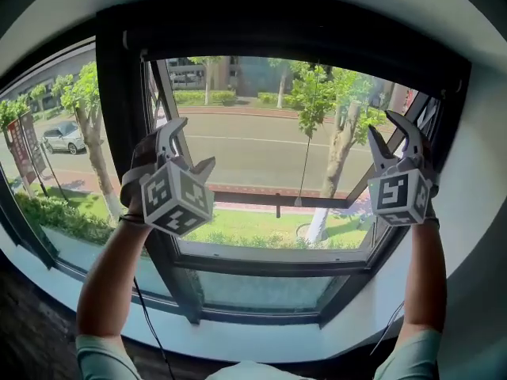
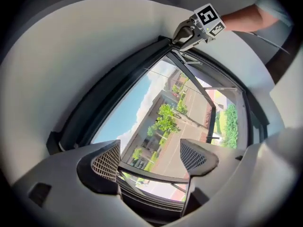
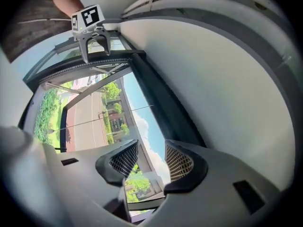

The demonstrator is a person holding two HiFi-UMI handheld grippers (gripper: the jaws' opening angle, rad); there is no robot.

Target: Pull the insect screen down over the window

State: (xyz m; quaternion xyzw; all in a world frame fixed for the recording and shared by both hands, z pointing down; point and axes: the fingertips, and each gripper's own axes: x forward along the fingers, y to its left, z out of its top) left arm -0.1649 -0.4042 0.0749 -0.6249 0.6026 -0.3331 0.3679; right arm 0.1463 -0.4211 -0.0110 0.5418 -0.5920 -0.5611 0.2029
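Observation:
A dark-framed window (image 1: 269, 264) fills the head view, with a dark box-like housing (image 1: 285, 34) across its top. No mesh shows over the glass. A thin cord (image 1: 307, 141) hangs down the middle of the pane. My left gripper (image 1: 192, 142) is raised in front of the window's left upright, open and empty. Near the right upright my right gripper (image 1: 394, 133) is also up, open, nothing between its jaws. In the left gripper view the left gripper (image 2: 149, 157) frames the street, and the right gripper (image 2: 180, 39) shows by the top corner. The right gripper (image 3: 151, 160) likewise frames only sky and trees.
A thick dark post (image 1: 119, 133) divides this window from a second pane at the left. A white curved sill (image 1: 261, 343) runs below, and white wall (image 1: 475, 212) closes in on the right. A horizontal bar (image 1: 277, 199) crosses the lower pane. Street and trees lie outside.

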